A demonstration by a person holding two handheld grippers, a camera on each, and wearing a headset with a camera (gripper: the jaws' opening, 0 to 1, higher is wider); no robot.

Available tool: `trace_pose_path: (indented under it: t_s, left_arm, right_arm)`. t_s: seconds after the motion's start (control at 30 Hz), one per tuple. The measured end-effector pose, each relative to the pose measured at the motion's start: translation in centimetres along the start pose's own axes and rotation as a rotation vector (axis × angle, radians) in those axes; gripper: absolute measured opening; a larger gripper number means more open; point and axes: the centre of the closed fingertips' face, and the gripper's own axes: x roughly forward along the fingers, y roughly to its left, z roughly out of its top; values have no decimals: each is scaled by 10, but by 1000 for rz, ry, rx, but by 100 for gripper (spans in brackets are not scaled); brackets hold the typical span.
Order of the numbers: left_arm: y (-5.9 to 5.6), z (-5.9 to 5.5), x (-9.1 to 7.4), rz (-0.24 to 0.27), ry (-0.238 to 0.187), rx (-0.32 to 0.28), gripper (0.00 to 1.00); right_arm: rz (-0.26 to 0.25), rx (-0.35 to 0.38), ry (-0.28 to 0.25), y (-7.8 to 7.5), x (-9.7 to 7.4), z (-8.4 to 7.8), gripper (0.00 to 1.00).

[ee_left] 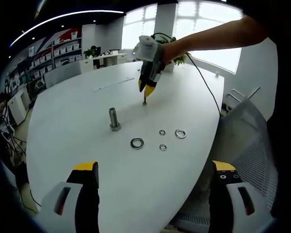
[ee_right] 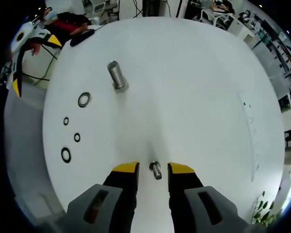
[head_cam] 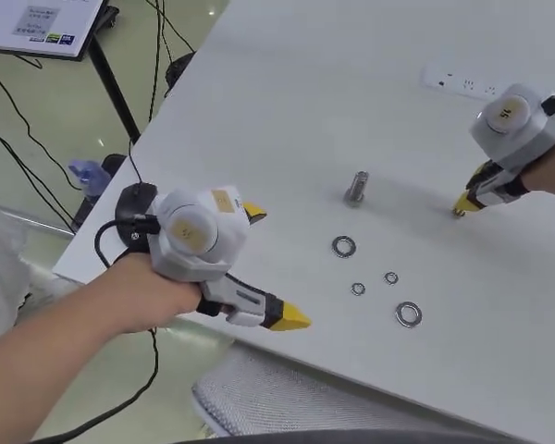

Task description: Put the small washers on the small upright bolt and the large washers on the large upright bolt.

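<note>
The large upright bolt [head_cam: 355,188] [ee_left: 114,119] [ee_right: 116,75] stands mid-table. Before it lie two large washers [head_cam: 343,246] [head_cam: 408,314] and two small washers [head_cam: 358,289] [head_cam: 391,277]. They also lie in the left gripper view, as large washers [ee_left: 137,143] [ee_left: 180,133] and small washers [ee_left: 162,132] [ee_left: 163,147]. My right gripper [head_cam: 462,207] [ee_right: 153,167] is open, its jaws astride the small upright bolt [ee_right: 156,171] [ee_left: 144,101] with a narrow gap on each side. My left gripper [head_cam: 273,265] [ee_left: 154,167] hovers near the table's front edge, wide open and holding nothing.
A white power strip [head_cam: 462,85] lies at the far right of the table. A grey mesh chair [head_cam: 259,398] sits below the front edge [head_cam: 148,289]. Cables and a stand [head_cam: 111,79] are on the floor at left.
</note>
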Motion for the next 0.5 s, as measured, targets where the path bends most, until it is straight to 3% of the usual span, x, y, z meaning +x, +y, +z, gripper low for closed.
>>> trace_pose_path:
  t_s: [0.3,0.5]
  left_arm:
    - [-2,0,-4,-10,20,29,95]
    - [-2,4,-8,1,6,27,95]
  right_arm:
    - [-12,-65,-39,11,-7,14,25]
    - [1,-90,-58,29,-9,23,25]
